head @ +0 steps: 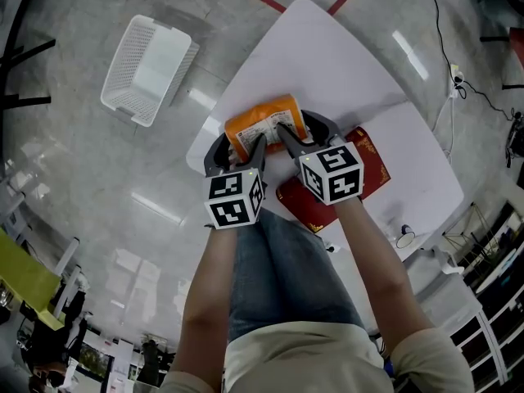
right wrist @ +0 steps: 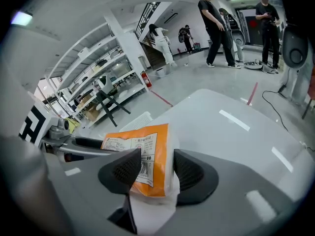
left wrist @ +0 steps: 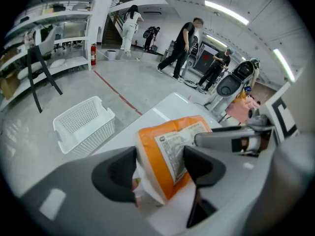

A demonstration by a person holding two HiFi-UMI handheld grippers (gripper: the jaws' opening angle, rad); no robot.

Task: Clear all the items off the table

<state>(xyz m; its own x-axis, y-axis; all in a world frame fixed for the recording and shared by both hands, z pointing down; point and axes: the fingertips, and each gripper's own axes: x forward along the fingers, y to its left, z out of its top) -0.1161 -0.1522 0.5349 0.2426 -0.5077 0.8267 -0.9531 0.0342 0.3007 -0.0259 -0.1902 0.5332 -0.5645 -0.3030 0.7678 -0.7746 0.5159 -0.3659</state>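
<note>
The left gripper and the right gripper sit side by side, close to the person. Both point down and away.

Each one is pinching the orange bag. The left gripper has the bag's left end. The right gripper has its right end. In both gripper views the pads press on the bag's sides, and the bag puffs out between them. So neither gripper is nearer; they share it.

The bag lies at the near left edge of the white table. Its long side runs left to right. It is orange with a white label full of small print, and it looks soft and crinkly.

Just right of the bag lies a flat red pack with gold trim.

Far off to the left, a white basket stands on the floor, well apart from the table. I think the bag has to go up and left to reach it.
</note>
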